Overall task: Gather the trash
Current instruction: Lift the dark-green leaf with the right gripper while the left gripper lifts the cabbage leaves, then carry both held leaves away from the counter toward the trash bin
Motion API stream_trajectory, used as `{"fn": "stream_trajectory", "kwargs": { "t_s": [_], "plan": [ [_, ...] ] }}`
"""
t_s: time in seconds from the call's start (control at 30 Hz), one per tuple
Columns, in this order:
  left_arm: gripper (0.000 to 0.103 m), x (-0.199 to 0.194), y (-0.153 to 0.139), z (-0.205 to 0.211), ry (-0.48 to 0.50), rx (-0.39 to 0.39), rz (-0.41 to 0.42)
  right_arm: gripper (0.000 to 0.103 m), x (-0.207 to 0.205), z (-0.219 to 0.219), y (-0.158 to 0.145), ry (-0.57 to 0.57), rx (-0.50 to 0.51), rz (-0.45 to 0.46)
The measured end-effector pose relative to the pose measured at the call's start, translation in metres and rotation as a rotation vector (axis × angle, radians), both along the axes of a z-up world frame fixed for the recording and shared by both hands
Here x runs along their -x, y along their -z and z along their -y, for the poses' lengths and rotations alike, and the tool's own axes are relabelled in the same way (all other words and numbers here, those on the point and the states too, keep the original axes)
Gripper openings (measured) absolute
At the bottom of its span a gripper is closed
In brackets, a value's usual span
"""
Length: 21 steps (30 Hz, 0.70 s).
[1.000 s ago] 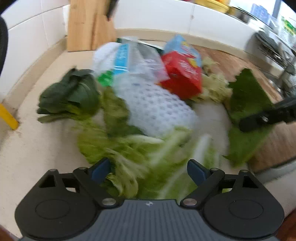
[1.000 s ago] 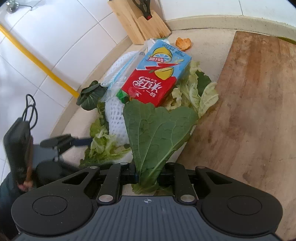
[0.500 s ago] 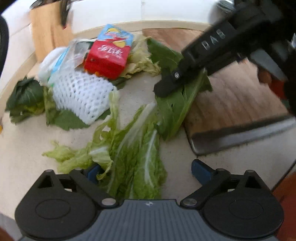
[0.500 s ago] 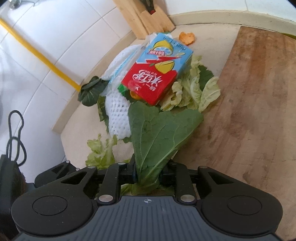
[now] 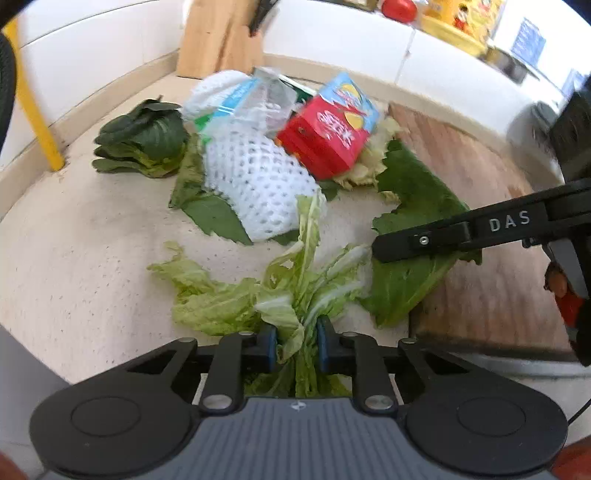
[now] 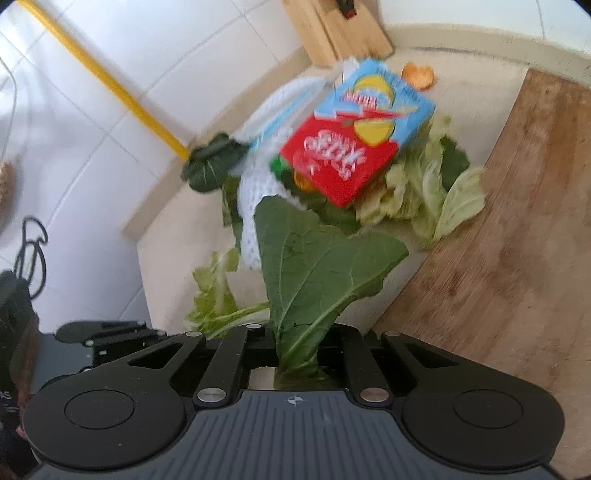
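Observation:
Kitchen scraps lie heaped on a beige counter (image 5: 74,258). My left gripper (image 5: 295,349) is shut on pale cabbage leaves (image 5: 280,291), which spread forward from its blue pads. My right gripper (image 6: 295,350) is shut on the stem of a large dark green leaf (image 6: 314,269); that leaf (image 5: 410,236) also shows in the left wrist view under the right gripper's finger (image 5: 443,236). Behind them sit a red and blue drink carton (image 5: 332,129) (image 6: 358,144), a white foam net (image 5: 255,181) (image 6: 255,199), a clear plastic wrapper (image 5: 258,99) and a dark bok choy (image 5: 144,144).
A wooden cutting board (image 6: 509,229) (image 5: 480,206) fills the right side. A wooden knife block (image 5: 218,37) (image 6: 336,26) stands at the tiled back wall. An orange peel (image 6: 417,75) lies near it. More pale leaves (image 6: 432,192) rest at the board's edge. A yellow strip (image 5: 35,107) runs up the wall.
My left gripper, open over the cabbage leaves earlier, has closed on them. The right gripper has kept its hold on the large green leaf and shifted a little.

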<state>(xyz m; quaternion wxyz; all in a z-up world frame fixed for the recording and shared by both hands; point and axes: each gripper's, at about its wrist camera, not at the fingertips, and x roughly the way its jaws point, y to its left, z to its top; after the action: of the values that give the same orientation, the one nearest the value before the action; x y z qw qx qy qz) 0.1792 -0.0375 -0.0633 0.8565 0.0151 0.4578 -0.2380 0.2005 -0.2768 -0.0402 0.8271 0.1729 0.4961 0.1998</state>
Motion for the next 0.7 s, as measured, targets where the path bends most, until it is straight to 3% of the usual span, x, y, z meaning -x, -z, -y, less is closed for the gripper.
{"fn": "stream_trajectory", "kwargs": {
  "t_s": [0.3, 0.7],
  "plan": [
    [0.019, 0.001, -0.024, -0.031, -0.053, 0.132, 0.065, 0.011, 0.013, -0.001, -0.040, 0.074, -0.003, 0.103],
    [0.019, 0.024, -0.056, -0.088, -0.105, 0.214, 0.178, 0.011, 0.031, -0.069, -0.069, -0.002, 0.001, 0.189]
  ]
}}
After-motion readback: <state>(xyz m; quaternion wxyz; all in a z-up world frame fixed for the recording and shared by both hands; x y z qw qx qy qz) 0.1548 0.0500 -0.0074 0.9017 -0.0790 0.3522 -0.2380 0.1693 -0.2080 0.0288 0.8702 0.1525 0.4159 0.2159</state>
